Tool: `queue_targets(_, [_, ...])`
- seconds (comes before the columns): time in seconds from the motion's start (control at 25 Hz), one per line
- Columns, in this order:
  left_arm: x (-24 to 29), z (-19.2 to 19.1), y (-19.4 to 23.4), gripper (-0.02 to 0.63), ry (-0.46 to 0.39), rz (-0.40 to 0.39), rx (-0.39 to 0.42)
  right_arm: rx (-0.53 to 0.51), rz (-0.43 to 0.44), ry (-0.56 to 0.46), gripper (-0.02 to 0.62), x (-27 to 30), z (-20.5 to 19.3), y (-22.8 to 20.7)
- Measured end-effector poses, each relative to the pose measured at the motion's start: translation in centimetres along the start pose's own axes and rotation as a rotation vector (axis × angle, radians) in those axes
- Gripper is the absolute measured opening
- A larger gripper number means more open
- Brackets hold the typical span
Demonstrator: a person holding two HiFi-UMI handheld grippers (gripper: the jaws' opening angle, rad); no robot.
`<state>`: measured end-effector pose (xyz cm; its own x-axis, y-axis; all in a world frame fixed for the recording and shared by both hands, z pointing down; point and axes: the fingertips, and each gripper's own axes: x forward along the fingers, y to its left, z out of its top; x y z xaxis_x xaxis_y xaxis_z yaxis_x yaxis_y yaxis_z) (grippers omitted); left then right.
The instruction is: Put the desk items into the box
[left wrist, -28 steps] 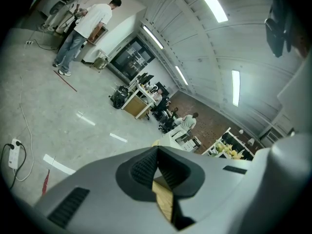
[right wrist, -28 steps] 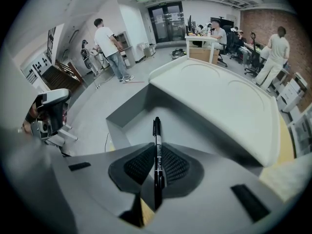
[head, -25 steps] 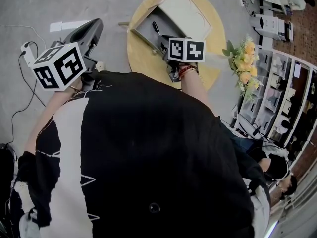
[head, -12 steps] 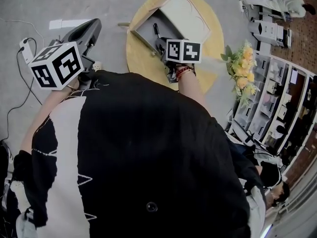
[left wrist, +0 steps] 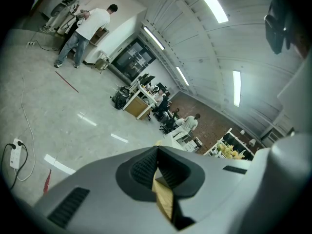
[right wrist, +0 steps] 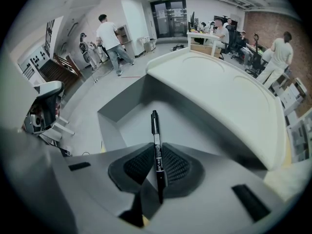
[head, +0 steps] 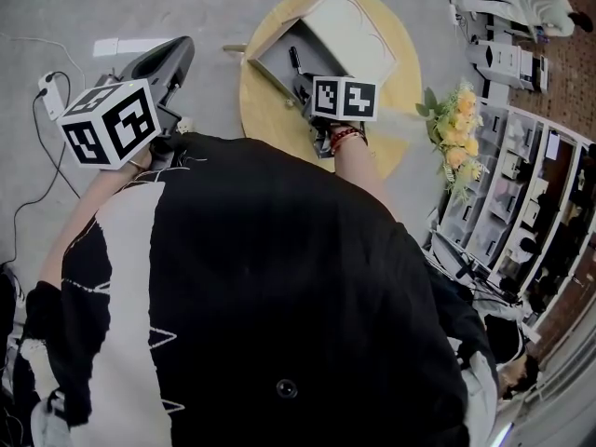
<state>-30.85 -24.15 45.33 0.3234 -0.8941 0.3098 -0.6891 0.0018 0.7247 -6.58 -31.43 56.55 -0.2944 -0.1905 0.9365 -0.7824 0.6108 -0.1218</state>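
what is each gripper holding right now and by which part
The right gripper pinches a black pen at mid-barrel; its jaws have just been opening slightly. The left gripper, shut, holds nothing.

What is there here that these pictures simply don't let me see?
Head view: the person's black top hides the table's near edge.
Head view: the right gripper, jaws just easing open around the pen, covers part of the box floor.
Right gripper view: pen's print too small.
Left gripper view: left gripper's body hides everything below.
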Motion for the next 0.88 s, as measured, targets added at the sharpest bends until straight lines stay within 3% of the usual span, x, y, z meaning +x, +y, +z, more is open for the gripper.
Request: queue_targets(0.88, [-0.5,-0.1,0.79,0.011,-0.007,0.017,-0.005,0.026,0.004,0.034,0.064,0.63,-0.42,-0.12])
